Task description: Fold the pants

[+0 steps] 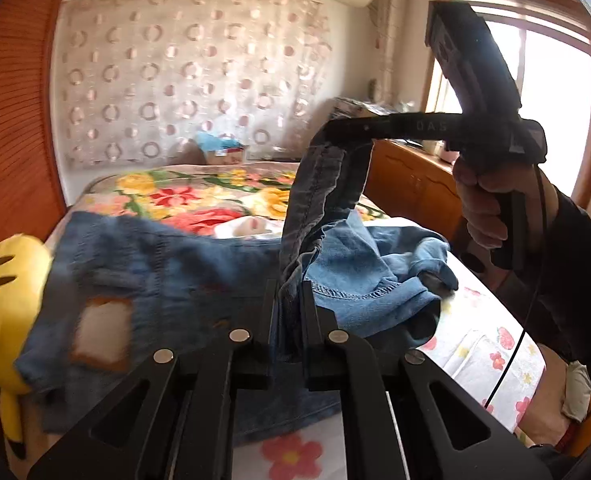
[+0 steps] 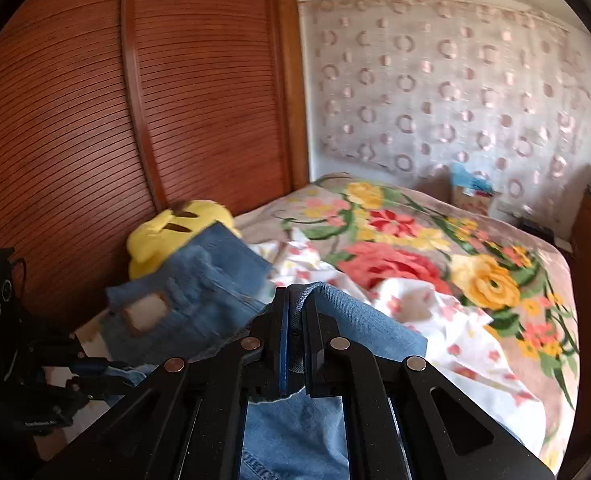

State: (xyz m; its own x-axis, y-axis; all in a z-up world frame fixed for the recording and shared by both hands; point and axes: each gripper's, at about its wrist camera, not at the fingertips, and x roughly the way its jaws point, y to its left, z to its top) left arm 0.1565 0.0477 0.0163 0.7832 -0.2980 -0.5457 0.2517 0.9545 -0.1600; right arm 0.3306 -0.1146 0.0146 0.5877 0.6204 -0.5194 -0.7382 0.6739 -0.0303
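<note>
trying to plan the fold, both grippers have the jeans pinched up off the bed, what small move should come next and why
Probably carry both grips together toward the far end of the jeans and lower them. The left gripper and right gripper each clamp a denim band, held raised, while the ripped leg end lies on the bed against the yellow plush. Laying the lifted part over it would make the fold.
</note>
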